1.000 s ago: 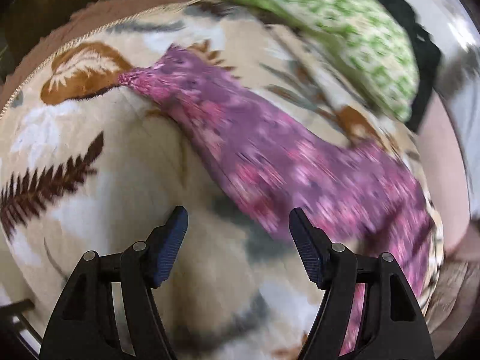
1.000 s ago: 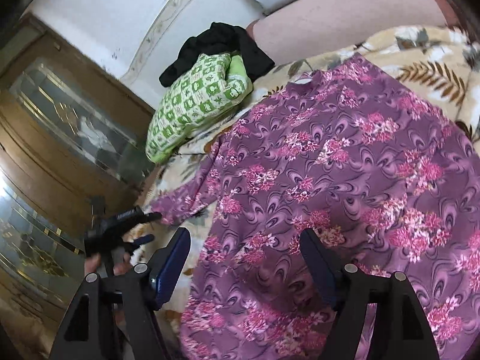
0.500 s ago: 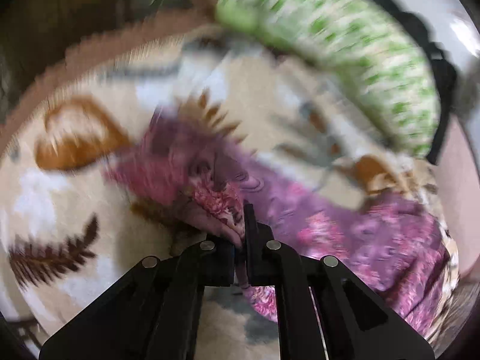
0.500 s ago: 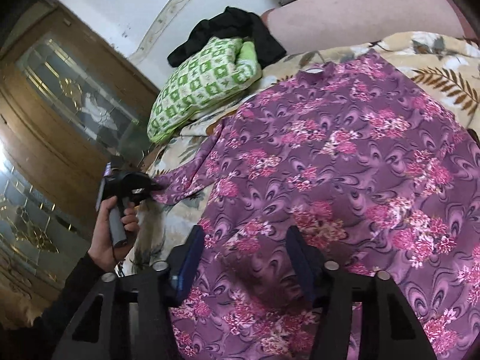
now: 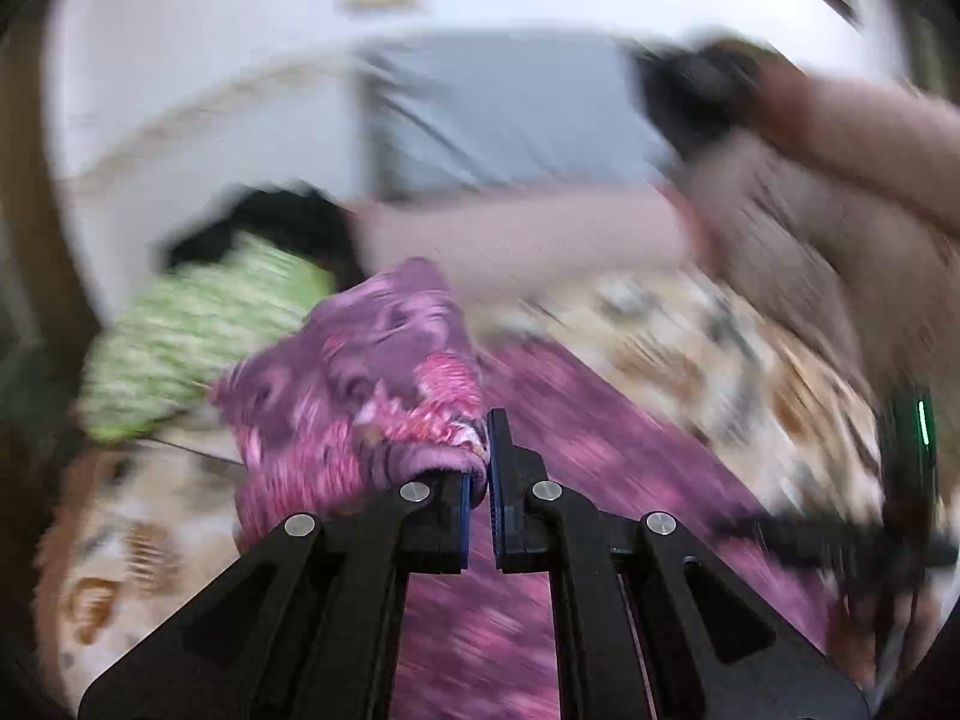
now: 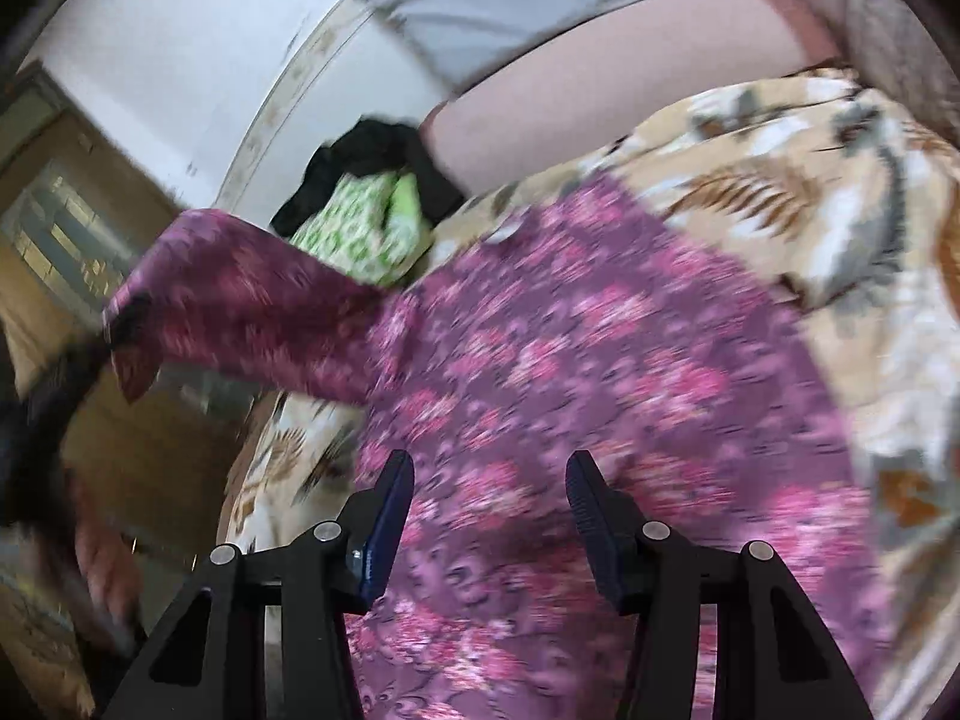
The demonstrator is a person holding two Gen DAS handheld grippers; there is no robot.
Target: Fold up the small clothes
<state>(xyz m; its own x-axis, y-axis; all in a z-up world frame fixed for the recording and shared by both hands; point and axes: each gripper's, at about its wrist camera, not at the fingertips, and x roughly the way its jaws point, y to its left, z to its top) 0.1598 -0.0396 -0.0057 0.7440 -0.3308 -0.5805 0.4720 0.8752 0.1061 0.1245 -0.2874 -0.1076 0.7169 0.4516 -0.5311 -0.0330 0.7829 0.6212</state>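
Tongs first: my left gripper (image 5: 487,483) is closed tight on the end of the sleeve (image 5: 384,396) of the purple floral top (image 6: 570,396), with a bunch of cloth squeezed between the jaws and the rest of the sleeve lifted off the bed. My right gripper (image 6: 489,504) has its jaws wide apart and holds nothing; it hovers over the body of the top, and I cannot tell if the tips touch the cloth.

I judge the top is light, thin and very soft. It has no stiffness, so the lifted sleeve hangs and folds by itself. The print cloth looks a little smooth, so a small pinch may slip out; a pinch at the cuff seam, where the cloth is doubled, seems safer. For the body, I think the good places are the hem corner or the shoulder seam, not the middle, because the middle only makes a bump.

The top lies spread on the leaf-pattern blanket (image 6: 840,192), in front of my bare leg (image 6: 600,78). Beyond it, near the wall, lies a green patterned pillow (image 6: 360,228) with a black garment (image 6: 366,150) behind it. No basket, box or other container is visible in either view.
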